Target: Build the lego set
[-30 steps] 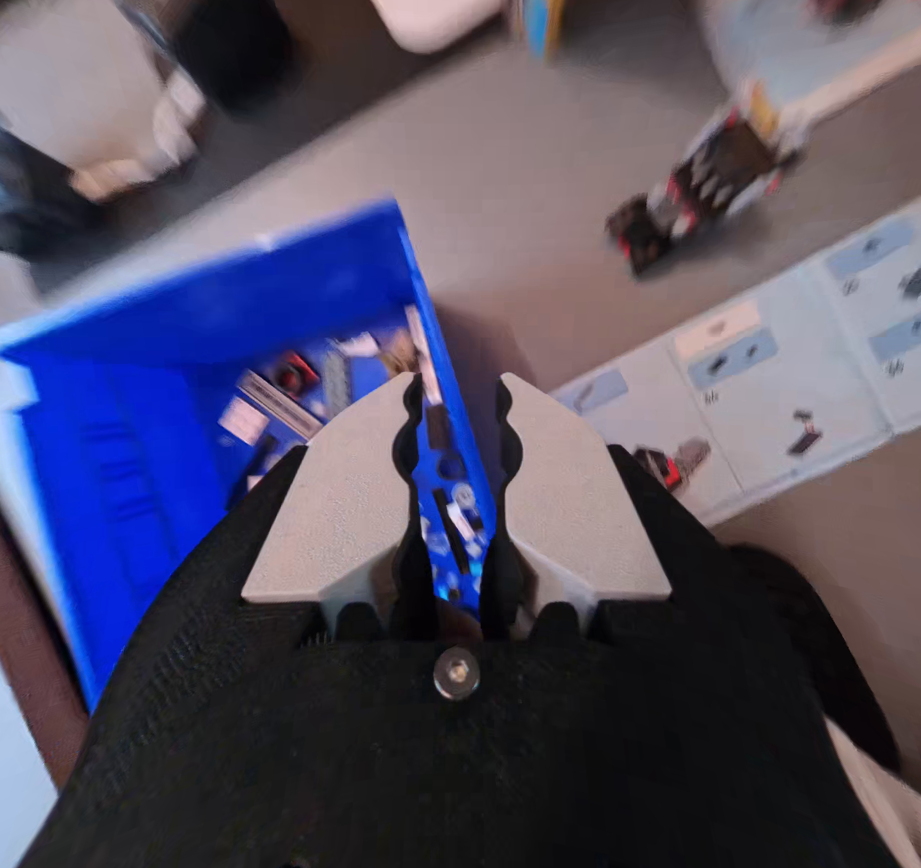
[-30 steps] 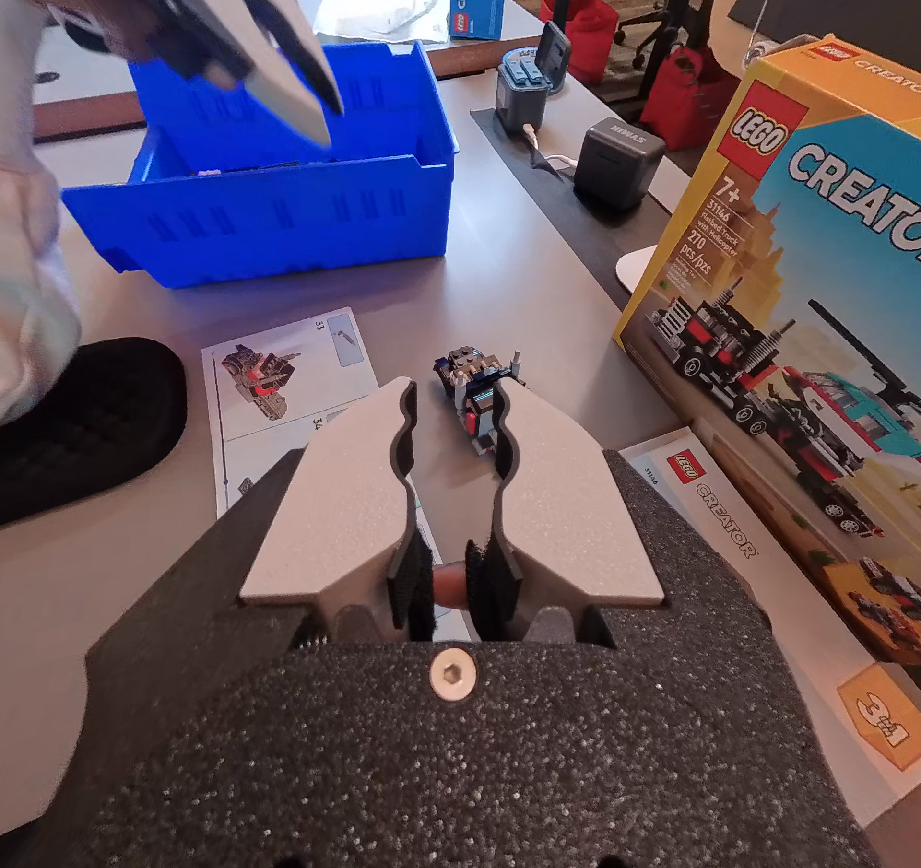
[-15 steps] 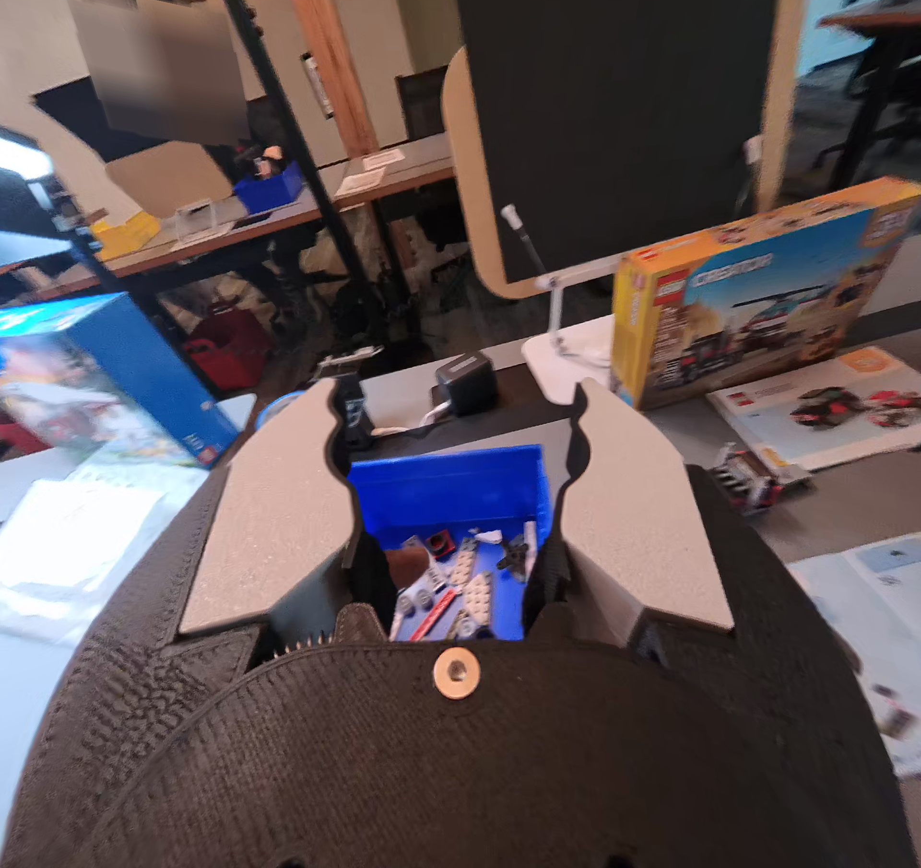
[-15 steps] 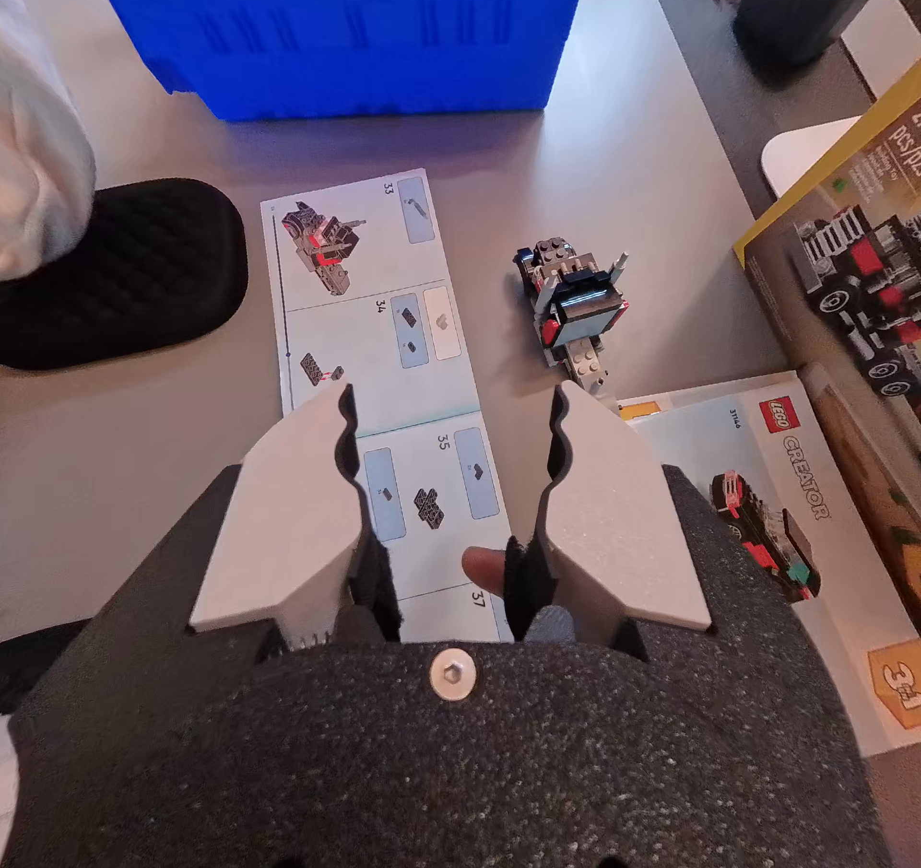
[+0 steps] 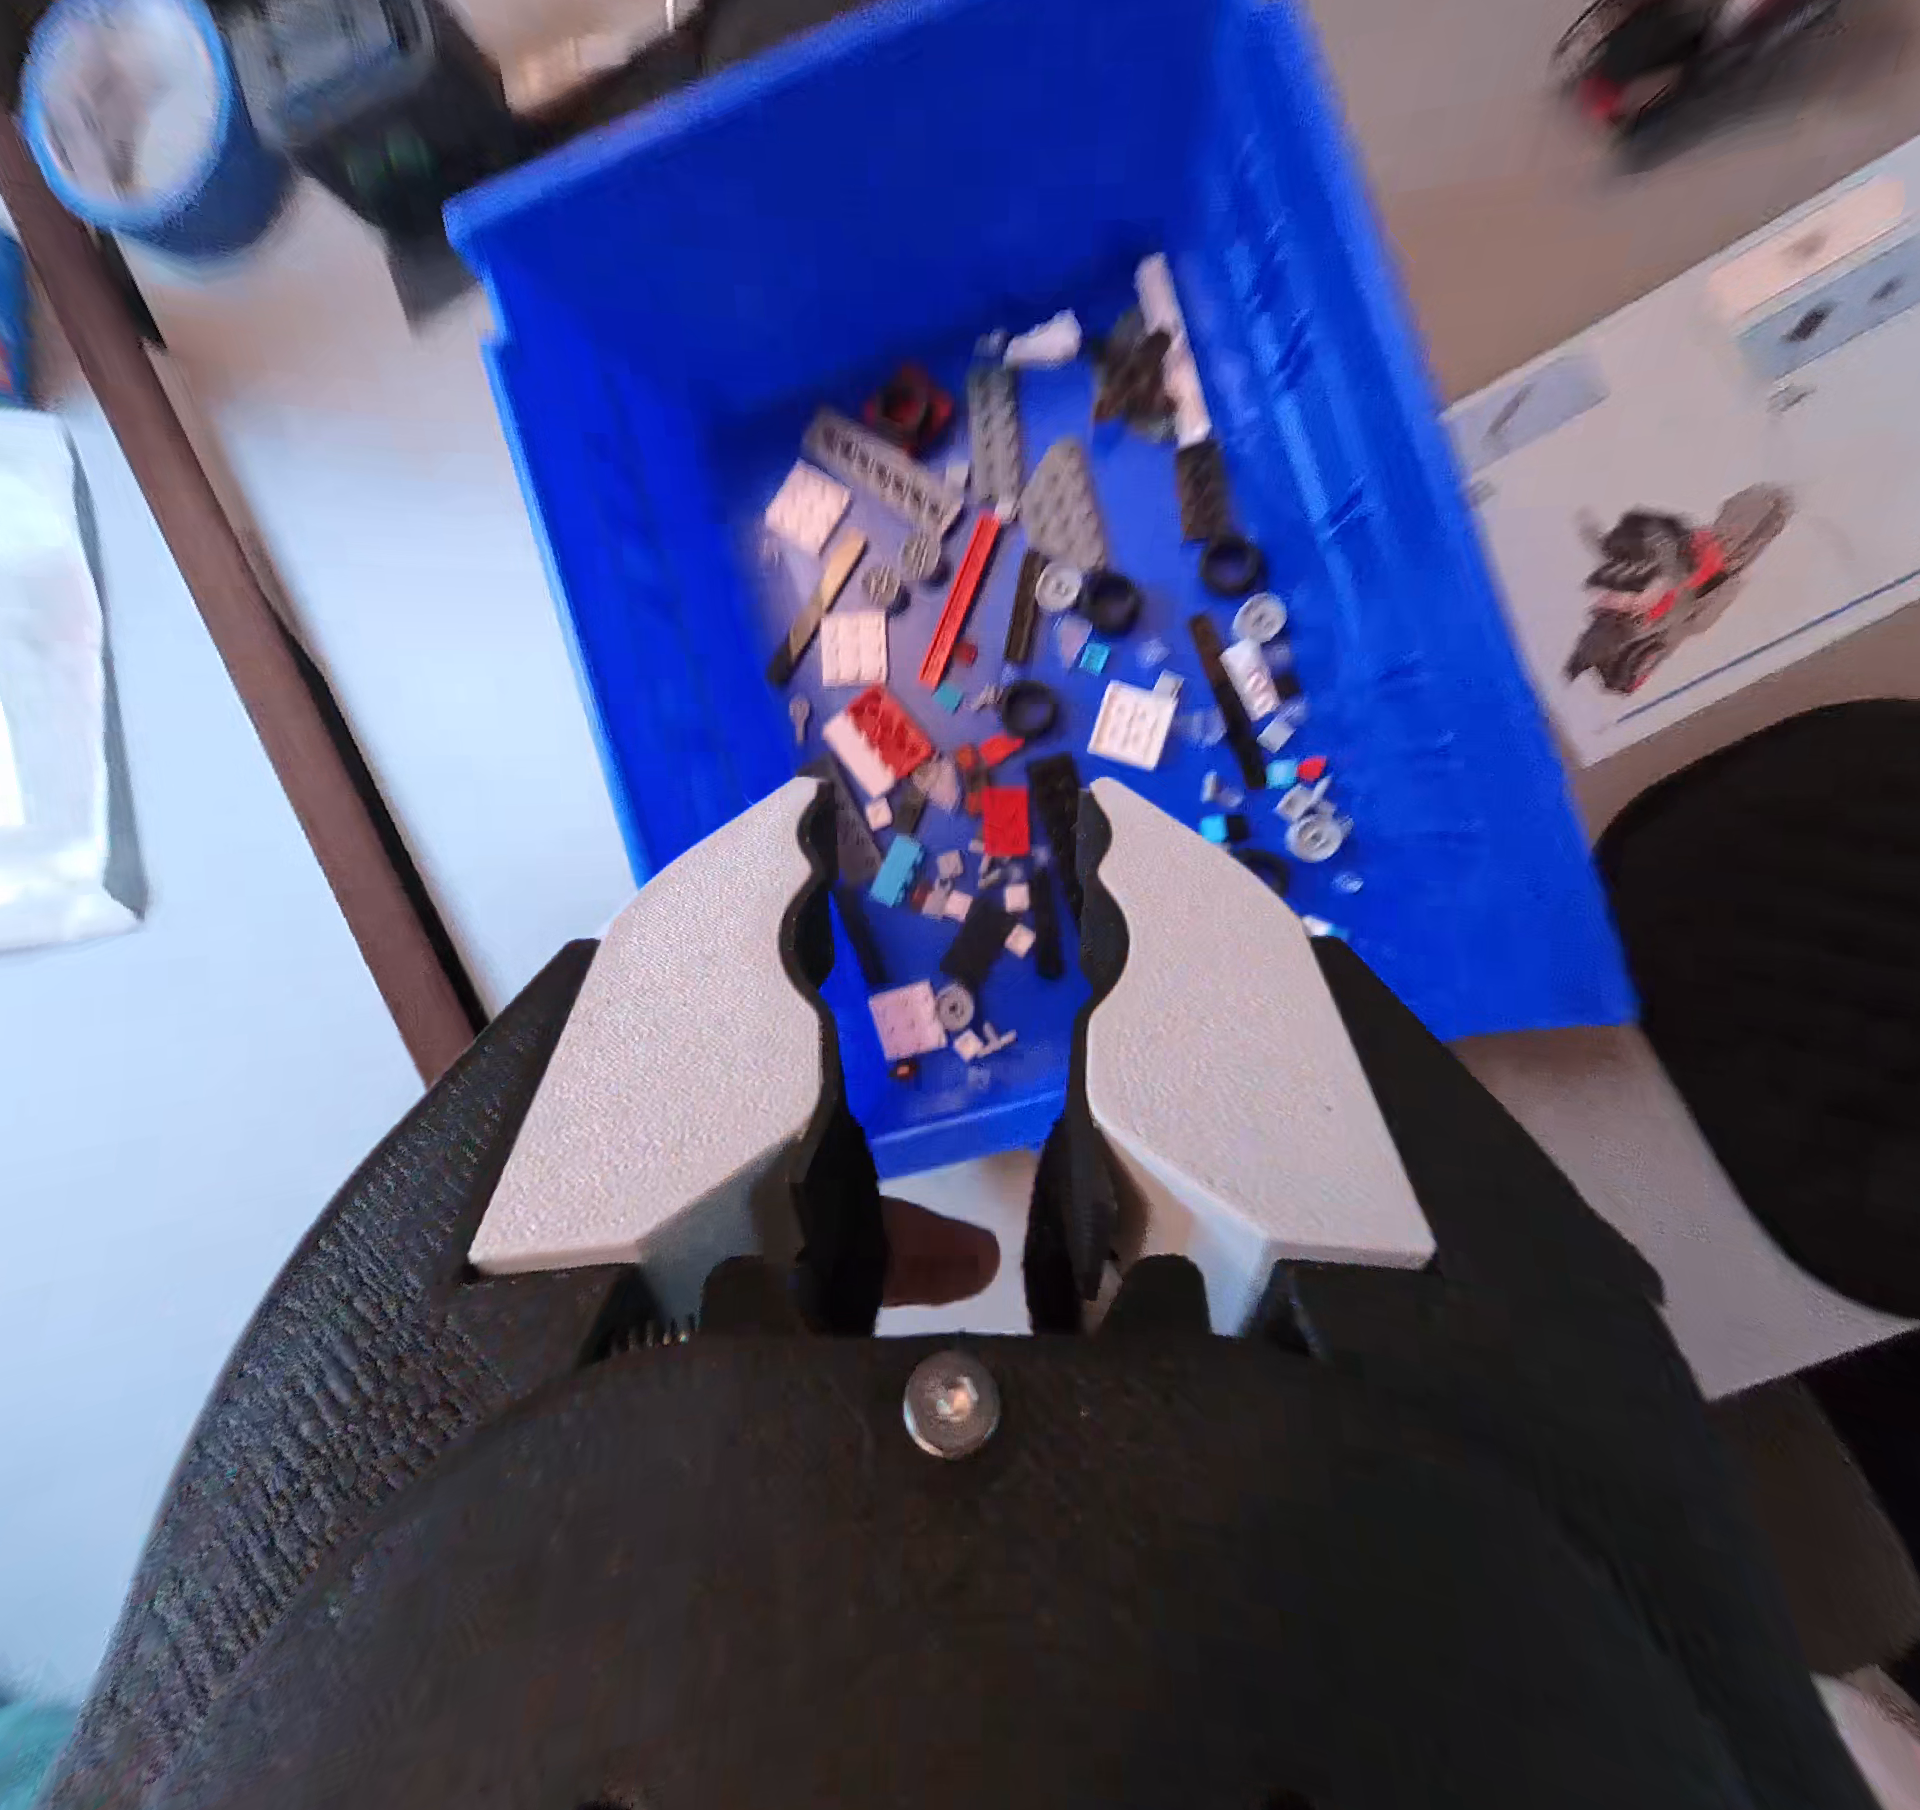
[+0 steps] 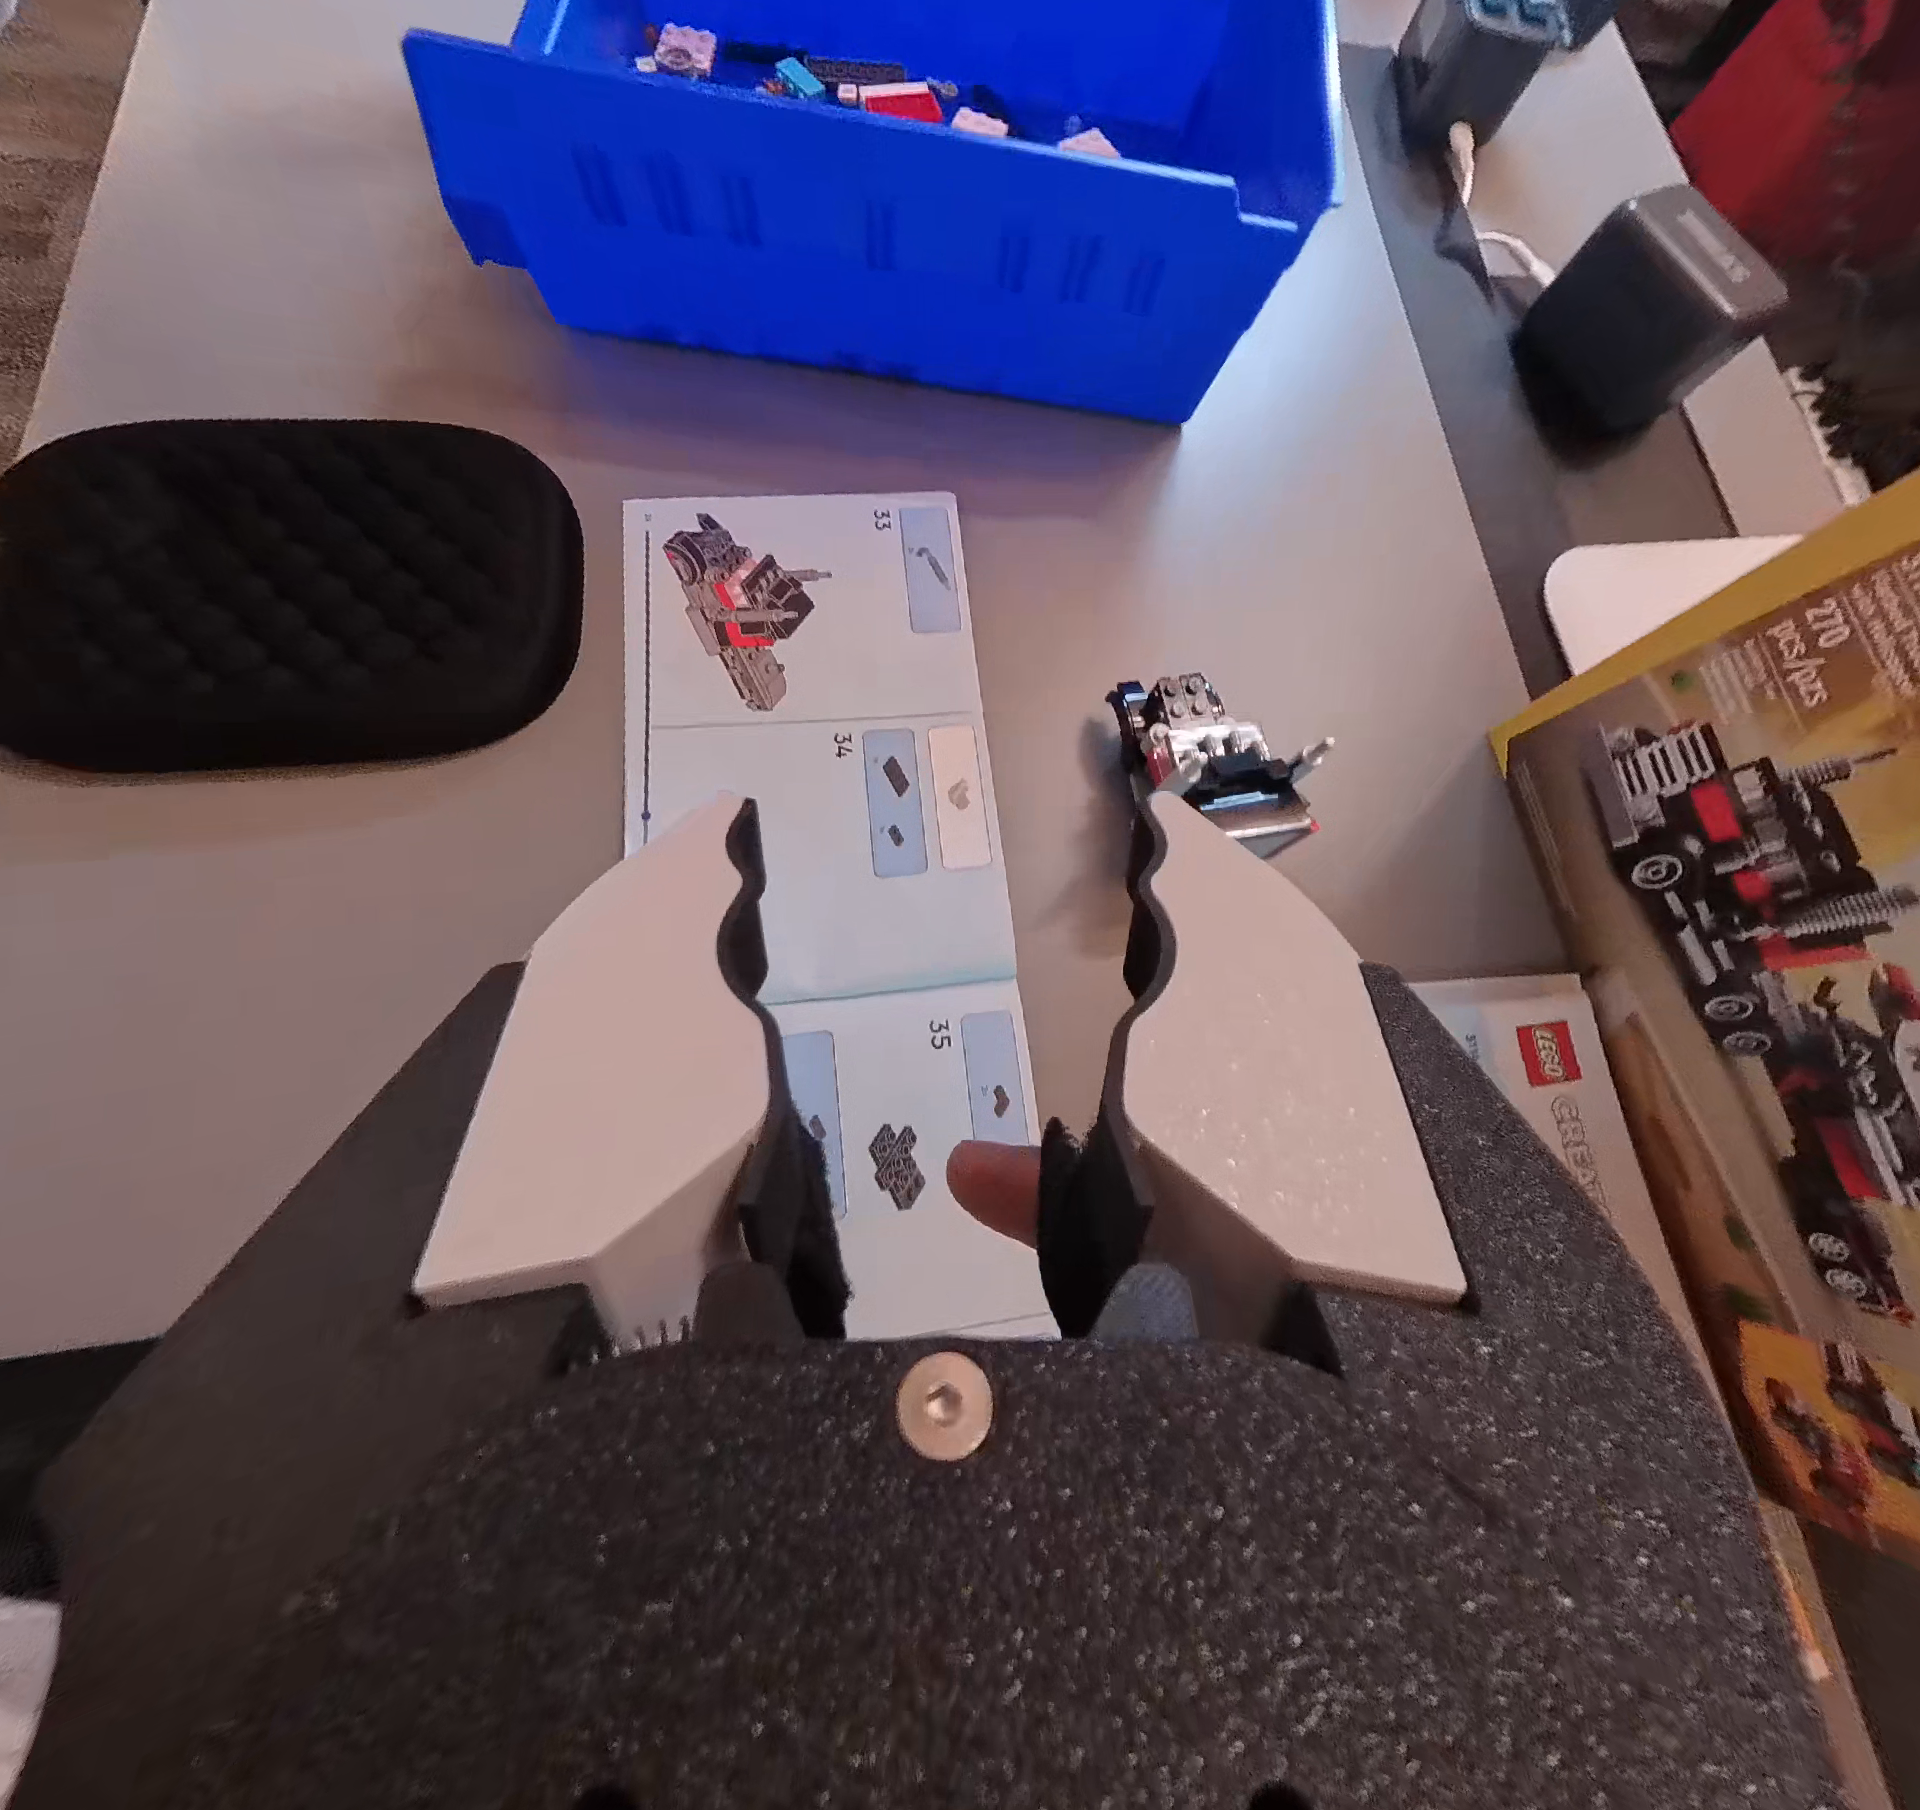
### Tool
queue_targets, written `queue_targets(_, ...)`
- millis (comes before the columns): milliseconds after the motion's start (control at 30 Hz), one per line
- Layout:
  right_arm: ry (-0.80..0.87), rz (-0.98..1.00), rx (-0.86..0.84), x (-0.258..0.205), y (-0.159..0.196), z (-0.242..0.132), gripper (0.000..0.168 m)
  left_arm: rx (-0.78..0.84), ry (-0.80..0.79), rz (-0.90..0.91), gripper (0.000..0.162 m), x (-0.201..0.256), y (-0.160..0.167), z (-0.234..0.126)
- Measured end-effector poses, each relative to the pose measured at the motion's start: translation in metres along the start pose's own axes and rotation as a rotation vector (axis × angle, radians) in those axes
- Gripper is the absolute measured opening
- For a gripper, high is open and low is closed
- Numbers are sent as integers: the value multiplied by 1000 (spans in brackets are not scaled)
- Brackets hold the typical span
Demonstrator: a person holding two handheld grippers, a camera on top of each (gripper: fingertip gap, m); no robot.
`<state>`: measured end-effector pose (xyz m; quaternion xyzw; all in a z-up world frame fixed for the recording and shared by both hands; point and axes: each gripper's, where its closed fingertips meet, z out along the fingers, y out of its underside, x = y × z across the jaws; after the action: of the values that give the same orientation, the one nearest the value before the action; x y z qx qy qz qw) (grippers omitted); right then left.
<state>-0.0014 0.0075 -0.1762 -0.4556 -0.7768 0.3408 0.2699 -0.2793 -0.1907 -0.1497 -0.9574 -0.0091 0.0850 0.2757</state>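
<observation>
A blue bin [image 5: 644, 472] holds several loose lego pieces [image 5: 997, 638] in red, white, grey and black. My left gripper [image 5: 951, 804] is open and empty, held above the bin's near end. In the right wrist view the blue bin [image 6: 862, 243] stands at the back. A small half-built lego truck [image 6: 1210, 752] sits on the table just beyond my right gripper's right fingertip. My right gripper [image 6: 945, 810] is open and empty above the instruction sheet [image 6: 821, 721]. The truck also shows blurred in the left wrist view [image 5: 1745, 4].
A black padded case [image 6: 270, 597] lies left of the sheet. The lego box [image 6: 1745, 981] and a booklet [image 6: 1548, 1085] lie at the right. A dark charger block [image 6: 1631, 316] and a battery case [image 6: 1486, 25] stand at the back right. A blue tape roll [image 5: 135, 98] lies beyond the bin. The grippers' ends are close to 35 cm from one another.
My left gripper has tipped down from looking across the room to looking into the bin, its jaws a little narrower. My right gripper has opened wider and pulled back, so more of the bin shows.
</observation>
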Motion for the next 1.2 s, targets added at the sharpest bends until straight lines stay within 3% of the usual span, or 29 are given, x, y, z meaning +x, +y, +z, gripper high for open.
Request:
queue_targets(133, -3, -35, 60, -11, -13, 3, 65, -72, 35, -22, 45, 1, 33, 27)
queue_targets(267, 11, -62, 98, -12, -18, 3, 61, -156, -55, -75, 44, -10, 66, 41)
queue_targets(467, 25, -85, 111, -11, -23, -1, 60, -299, 21, -89, 44, 10, 99, 75)
queue_targets(700, 51, -64, 60, -4, -5, 2, 58, -166, 284, 18, 47, 61, 80, 86)
queue_targets(967, 60, -60, 7, 0, 4, 10, 58, -189, 315, 162, 48, 99, 74, 99)
queue_targets(1100, 74, -58, -7, 3, 7, 11, 58, -322, 261, 151, 35, 95, 94, 106)
queue_targets(1200, 83, -58, -27, 4, 10, 12, 58, -293, 323, 185, 28, 108, 89, 98)
